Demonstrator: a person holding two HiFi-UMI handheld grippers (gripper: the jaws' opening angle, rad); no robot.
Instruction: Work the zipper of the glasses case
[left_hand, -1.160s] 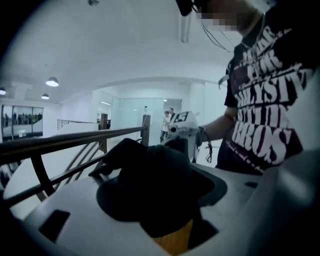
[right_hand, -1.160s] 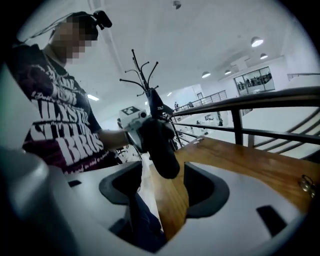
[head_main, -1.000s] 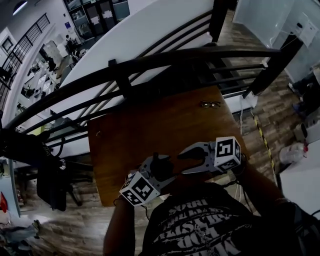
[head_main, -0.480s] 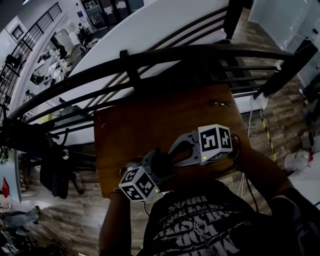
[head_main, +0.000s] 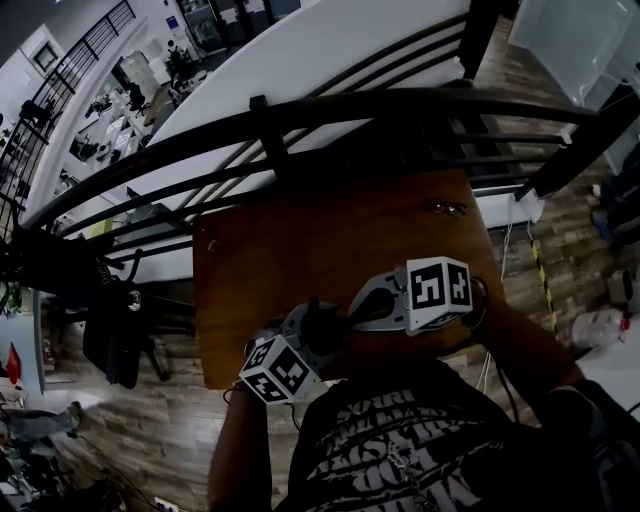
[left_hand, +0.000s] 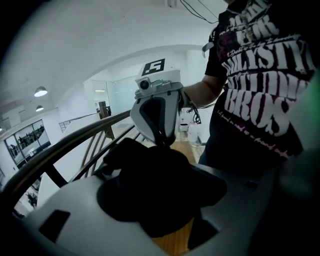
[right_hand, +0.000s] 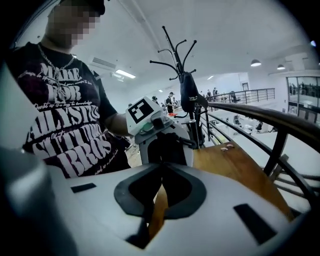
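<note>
The glasses case (left_hand: 155, 195) sits between the wide-set jaws of the left hand-held gripper (head_main: 314, 334), which grips it by its sides, raised over the near edge of the bench (head_main: 300, 250). The right hand-held gripper (right_hand: 161, 171) has just been closing its jaws. They now meet tip to tip right at the top of the case. Everything there is black on black, so I cannot tell whether the zipper pull is actually caught between them.

That is the main risk. If the tips have shut on nothing, or only on a corner of the zipper pull, a pull along the zipper will likely slip off and nothing will move. If they have nipped the fabric beside the zipper instead, a tug could jam it. A pull off the line of the zipper may also twist the case in the left grip. The case looks rounded and somewhat soft, so it could squirm loose and drop at the near edge, perhaps onto the floor. A pair of glasses (head_main: 447, 208) lies well apart near the far right corner, out of harm's way.
</note>
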